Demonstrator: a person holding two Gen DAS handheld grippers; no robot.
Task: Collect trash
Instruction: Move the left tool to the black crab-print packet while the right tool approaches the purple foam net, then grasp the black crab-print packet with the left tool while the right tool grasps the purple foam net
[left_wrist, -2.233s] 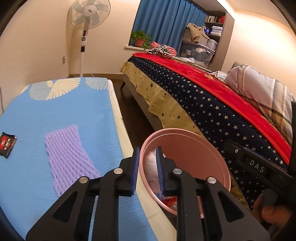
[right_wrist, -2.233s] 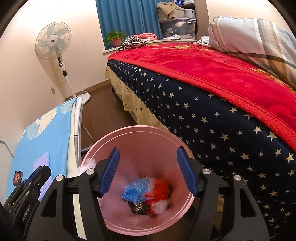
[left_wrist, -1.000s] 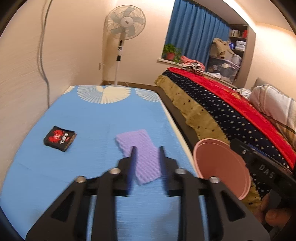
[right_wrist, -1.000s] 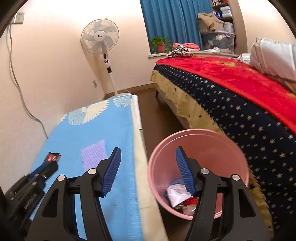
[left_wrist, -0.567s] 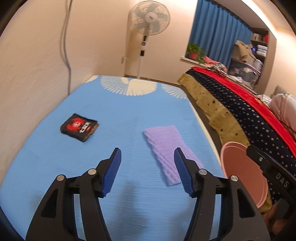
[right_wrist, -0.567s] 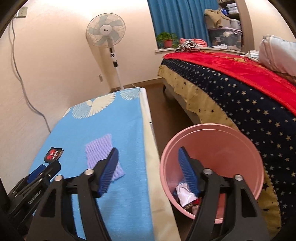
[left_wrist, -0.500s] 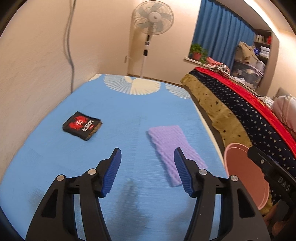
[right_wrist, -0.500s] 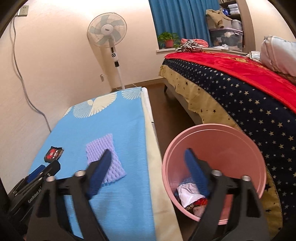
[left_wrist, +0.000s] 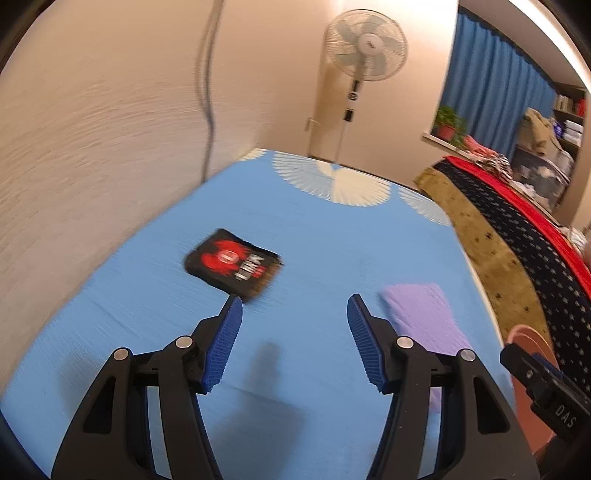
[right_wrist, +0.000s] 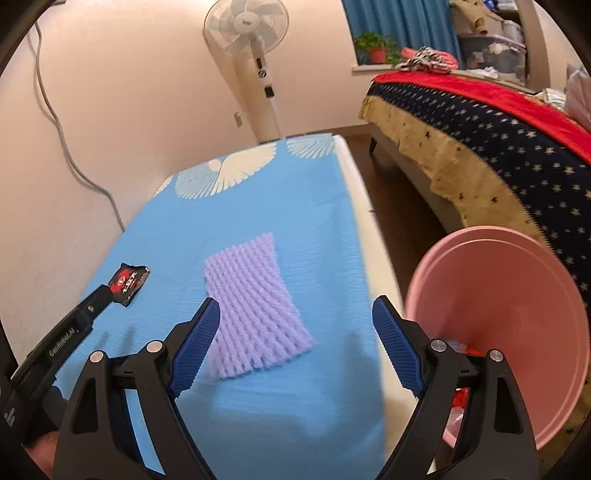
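Note:
A black and red snack wrapper (left_wrist: 233, 263) lies on the blue mat (left_wrist: 332, 236), just beyond my left gripper (left_wrist: 294, 303), which is open and empty above the mat. A purple foam net (left_wrist: 424, 314) lies to its right. In the right wrist view my right gripper (right_wrist: 295, 306) is open and empty, with the purple foam net (right_wrist: 255, 299) between and beyond its fingers. The wrapper (right_wrist: 127, 282) lies at the left by the left gripper's tip. The pink bin (right_wrist: 517, 332) stands at the right with trash inside.
A standing fan (right_wrist: 258, 48) is at the mat's far end. A bed with a starred blanket (right_wrist: 498, 122) runs along the right, past a strip of floor. A wall with a hanging cable (left_wrist: 207, 74) borders the mat's left side.
Both grippers swung left from the bin to the mat. The left gripper opened and now nears the wrapper. The right gripper now faces the purple net.

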